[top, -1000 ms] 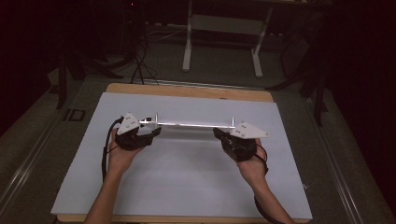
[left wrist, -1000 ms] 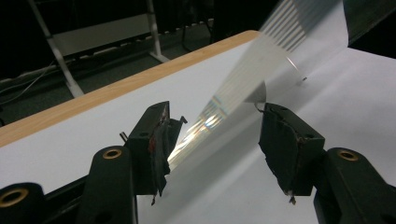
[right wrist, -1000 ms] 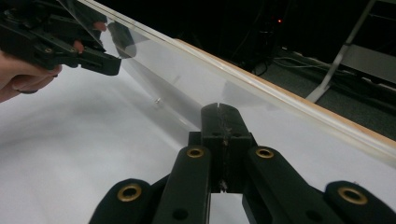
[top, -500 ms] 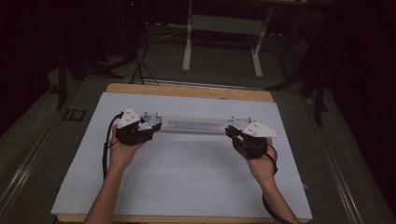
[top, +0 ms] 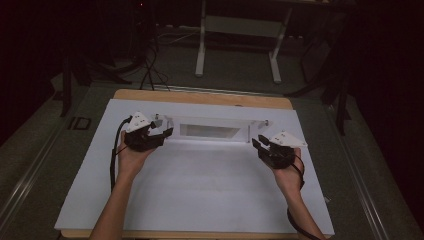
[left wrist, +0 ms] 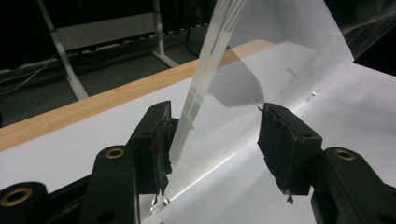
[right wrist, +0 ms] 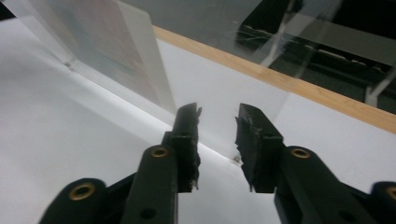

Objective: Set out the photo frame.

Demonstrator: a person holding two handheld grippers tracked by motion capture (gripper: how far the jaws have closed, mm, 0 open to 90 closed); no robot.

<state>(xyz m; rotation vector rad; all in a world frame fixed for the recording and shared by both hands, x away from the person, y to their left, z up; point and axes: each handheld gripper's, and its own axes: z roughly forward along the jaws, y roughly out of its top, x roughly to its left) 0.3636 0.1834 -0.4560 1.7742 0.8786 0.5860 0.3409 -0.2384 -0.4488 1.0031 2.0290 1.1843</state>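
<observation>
Where the white sheet covers the wooden table, a clear acrylic stand sits toward its far edge, lengthwise between both hands. At its left end the left gripper has its jaws spread, one pad beside the clear edge. Near the right end, the right gripper sits apart, its jaws having just been opening, nothing between them.

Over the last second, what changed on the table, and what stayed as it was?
The right gripper has just been opening its jaws, let go of the clear acrylic stand and drew back toward the person. The stand now rests on the white sheet. The left gripper stayed at the stand's left end.
</observation>
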